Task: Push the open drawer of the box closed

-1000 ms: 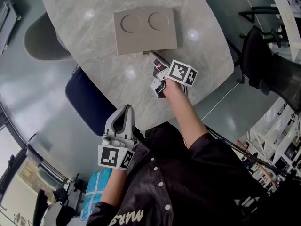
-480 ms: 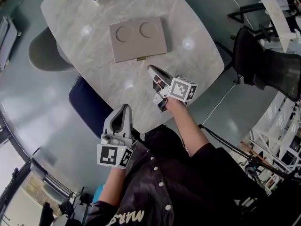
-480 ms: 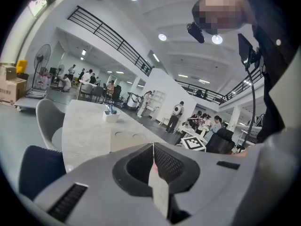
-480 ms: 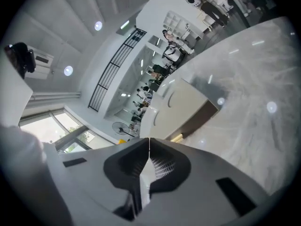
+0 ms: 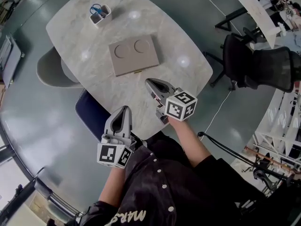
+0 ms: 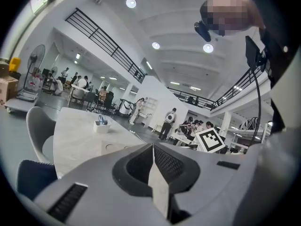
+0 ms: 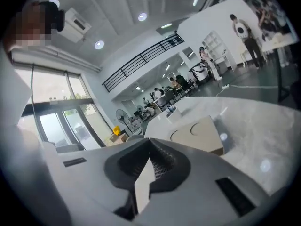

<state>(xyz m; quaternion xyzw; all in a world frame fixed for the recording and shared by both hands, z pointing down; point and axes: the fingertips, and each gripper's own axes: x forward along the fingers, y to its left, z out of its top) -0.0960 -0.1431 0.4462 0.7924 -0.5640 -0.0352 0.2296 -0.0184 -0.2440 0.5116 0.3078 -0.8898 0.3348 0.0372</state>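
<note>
**Spotter A:** Your box (image 5: 134, 54) lies flat near the middle of the tabletop (image 5: 181, 39), its two round hollows facing up. Its drawer (image 5: 137, 71) is turned toward the near edge, your side. All I see of the drawer is its small pull. The front looks flush with the box, so I judge the push done.

**Spotter B:** The right gripper view gives you the same reading: the front of the box shows one even edge, with no tray sticking out. Your right gripper (image 5: 149, 82) hangs above the tabletop between the box and the near edge, not touching the box. Its jaws have just been closing and now meet, with nothing between them.

**Spotter A:** Your left gripper (image 5: 123, 109) hovers off the tabletop, beyond the near edge, above the blue chair (image 5: 88, 113). Its jaws are together too, and empty.

**Spotter B:** So the step you're in looks like the wrap-up, not the push. The next move asks little of you: check the drawer front for any gap. If you find one, bring the closed right gripper's tip low against the drawer face beside the pull. Then press straight toward the far edge, so the box doesn't slide or twist.

**Spotter A:** Nothing else crowds you. The white holder (image 5: 100, 15) with scissors stands well apart, near the far left corner.
</note>
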